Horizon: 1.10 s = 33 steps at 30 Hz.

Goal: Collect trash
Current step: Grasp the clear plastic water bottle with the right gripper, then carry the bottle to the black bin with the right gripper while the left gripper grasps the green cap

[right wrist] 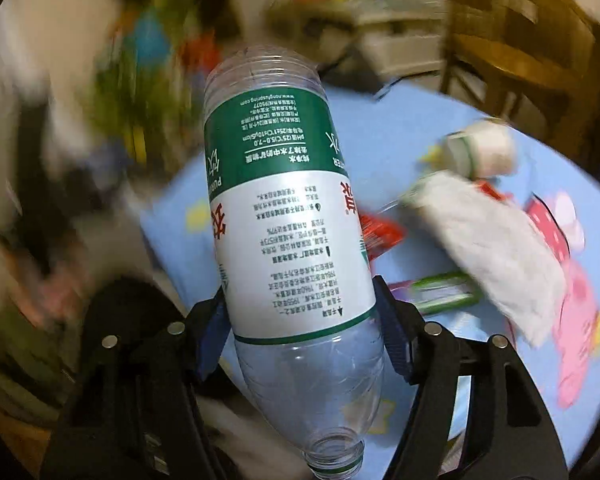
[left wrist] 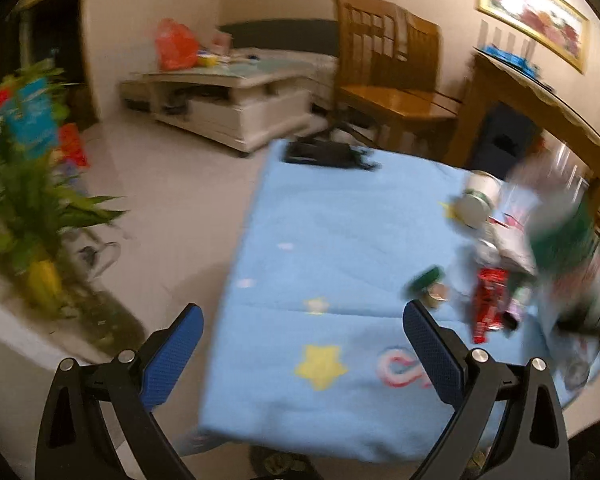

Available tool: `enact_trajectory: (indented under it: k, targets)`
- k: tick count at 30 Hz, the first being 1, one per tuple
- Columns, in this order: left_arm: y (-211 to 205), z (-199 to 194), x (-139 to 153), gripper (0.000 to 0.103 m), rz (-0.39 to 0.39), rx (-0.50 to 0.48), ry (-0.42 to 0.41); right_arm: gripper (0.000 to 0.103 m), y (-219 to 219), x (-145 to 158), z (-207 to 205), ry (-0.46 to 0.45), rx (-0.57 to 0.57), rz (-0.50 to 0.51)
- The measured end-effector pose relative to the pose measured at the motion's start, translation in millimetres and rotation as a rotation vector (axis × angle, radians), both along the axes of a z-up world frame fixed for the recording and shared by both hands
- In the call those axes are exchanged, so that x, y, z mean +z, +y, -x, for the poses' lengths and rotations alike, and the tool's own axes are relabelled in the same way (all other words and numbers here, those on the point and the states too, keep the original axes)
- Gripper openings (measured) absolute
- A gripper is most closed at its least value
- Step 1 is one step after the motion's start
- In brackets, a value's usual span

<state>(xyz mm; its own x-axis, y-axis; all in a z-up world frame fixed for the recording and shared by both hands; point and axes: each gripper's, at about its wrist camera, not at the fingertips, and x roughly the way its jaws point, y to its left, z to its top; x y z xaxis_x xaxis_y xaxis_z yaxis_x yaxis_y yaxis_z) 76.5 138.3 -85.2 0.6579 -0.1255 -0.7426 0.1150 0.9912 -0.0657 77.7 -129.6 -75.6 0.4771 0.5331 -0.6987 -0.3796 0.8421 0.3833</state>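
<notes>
A: Blue blanket [left wrist: 320, 240] over the counter, trash heaped along its right side!
B: Right tool [right wrist: 300, 320] clamps the water bottle [right wrist: 284, 208] above it, neck toward camera. Left tool [left wrist: 303, 344] gapes, nothing inside

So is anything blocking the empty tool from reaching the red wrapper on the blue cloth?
Nothing visible. The left tool is open over bare blue cloth, and the red wrapper lies just beyond its right finger.
</notes>
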Motion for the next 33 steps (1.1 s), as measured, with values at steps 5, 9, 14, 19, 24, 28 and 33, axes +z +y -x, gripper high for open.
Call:
enact_trajectory:
  k: [5,9,14,19,24,28,33]
  targets:
    - [-54.1,-27.6,-10.5,0.097,-0.035,-0.171,0.024,0.066,-96.3,-1.9,7.2,-0.002,-0.171,-0.322]
    - [-83.6,-60.8,-29.7,0.092,-0.081,-0.254,0.070,0.066,-134.4,-10.5,20.8,0.023,-0.216,-0.342]
    - [-103.7,-85.7,-51.1,0.075,-0.097,-0.268,0.153,0.066,-160.0,-18.7,35.0,0.016,-0.240,-0.390]
    - [-115.5,-82.7,-62.8,0.027,-0.098,-0.282,0.168,0.066,-175.2,-32.4,34.2,0.004,-0.242,-0.439]
    - [-104.3,-91.7,-64.0,0.011,-0.036,-0.233,0.197,0.066,-178.8,-40.6,37.7,-0.002,-0.251,-0.446]
    - [-95.5,-94.3,-61.3,0.011,-0.022,-0.170,0.209,0.066,-182.4,-41.1,43.2,-0.009,-0.261,-0.446]
    - [-82.3,-92.9,-50.6,0.011,0.008,-0.128,0.209,0.066,-184.7,-37.6,53.2,-0.028,-0.280,-0.436]
